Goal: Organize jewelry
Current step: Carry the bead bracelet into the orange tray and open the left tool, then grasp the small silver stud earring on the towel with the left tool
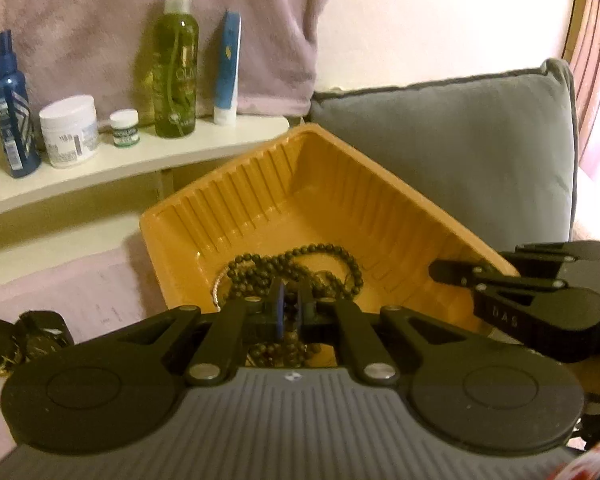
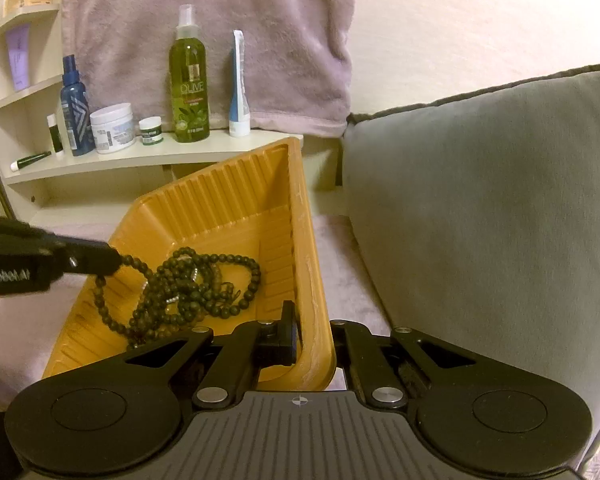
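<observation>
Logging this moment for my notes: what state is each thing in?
Left tool: shut on bead strand.
Right tool: shut on tray wall.
Orange tray: tilted, lidless.
Bead strand: tangled heap in tray.
Olive spray bottle: upright, capped.
White jar: lid on.

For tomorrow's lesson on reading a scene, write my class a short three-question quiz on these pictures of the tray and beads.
1. True or false: the bead necklace lies on the grey cushion.
2. What does the right gripper clamp?
A. the green bottle
B. the rim of the orange tray
C. the white jar
3. Fill in: the left gripper is shut on a strand of ____.

Key: 1 false, the necklace lies in the tray; 2 B; 3 beads.
</observation>
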The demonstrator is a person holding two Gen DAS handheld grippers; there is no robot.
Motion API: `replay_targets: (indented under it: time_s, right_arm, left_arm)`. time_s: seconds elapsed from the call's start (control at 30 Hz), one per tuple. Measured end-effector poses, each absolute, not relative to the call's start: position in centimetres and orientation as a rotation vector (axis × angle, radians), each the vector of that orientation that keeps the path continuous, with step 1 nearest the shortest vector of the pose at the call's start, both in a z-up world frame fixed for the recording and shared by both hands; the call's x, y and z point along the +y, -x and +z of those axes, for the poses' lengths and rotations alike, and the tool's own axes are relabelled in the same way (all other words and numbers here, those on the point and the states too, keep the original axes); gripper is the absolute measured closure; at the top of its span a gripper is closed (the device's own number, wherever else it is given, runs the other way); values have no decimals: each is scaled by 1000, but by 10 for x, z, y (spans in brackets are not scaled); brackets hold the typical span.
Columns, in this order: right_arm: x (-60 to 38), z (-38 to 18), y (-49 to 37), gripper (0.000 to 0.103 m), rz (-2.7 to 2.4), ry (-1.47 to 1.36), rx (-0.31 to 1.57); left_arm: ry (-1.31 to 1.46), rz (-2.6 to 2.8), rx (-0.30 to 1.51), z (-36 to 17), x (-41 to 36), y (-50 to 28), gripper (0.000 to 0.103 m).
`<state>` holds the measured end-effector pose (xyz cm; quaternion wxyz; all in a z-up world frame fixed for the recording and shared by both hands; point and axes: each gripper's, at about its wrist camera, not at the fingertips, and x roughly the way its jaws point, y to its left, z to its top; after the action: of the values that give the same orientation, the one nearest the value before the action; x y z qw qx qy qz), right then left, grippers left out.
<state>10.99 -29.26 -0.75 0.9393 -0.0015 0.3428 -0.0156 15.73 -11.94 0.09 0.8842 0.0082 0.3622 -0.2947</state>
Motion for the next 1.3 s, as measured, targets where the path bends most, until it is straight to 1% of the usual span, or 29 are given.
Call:
replay_targets:
  time_s: [0.33, 0.4, 0.47, 0.6, 0.8, 0.9, 1.07, 1.3]
  right_arm:
    - [-293, -7, -110, 98, -31, 3, 701]
    - [-293, -6, -110, 98, -31, 5, 701]
    - [-293, -6, -110, 98, -32, 4, 701]
    - [-293, -7, -110, 98, -32, 4, 701]
    - [-293, -8, -110, 98, -33, 6, 702]
    - [-293, -8, -110, 98, -32, 7, 702]
    - [-294, -8, -111, 98, -34, 7, 704]
    - [-295, -9, -111, 98, -33, 7, 706]
  left_arm:
    - [-11, -600, 805, -17, -117, -158, 97]
    - [17, -599, 812, -18, -113, -160, 94]
    - [45, -589, 815, -18, -106, -162, 87]
    - [87, -564, 819, -15, -91, -167, 85]
    - [112, -500, 796, -7, -59, -173, 83]
    - [106, -437, 780, -4, -39, -175, 81]
    - [79, -287, 744, -6, 7, -173, 70]
    - [30, -76, 743, -25, 65, -164, 70]
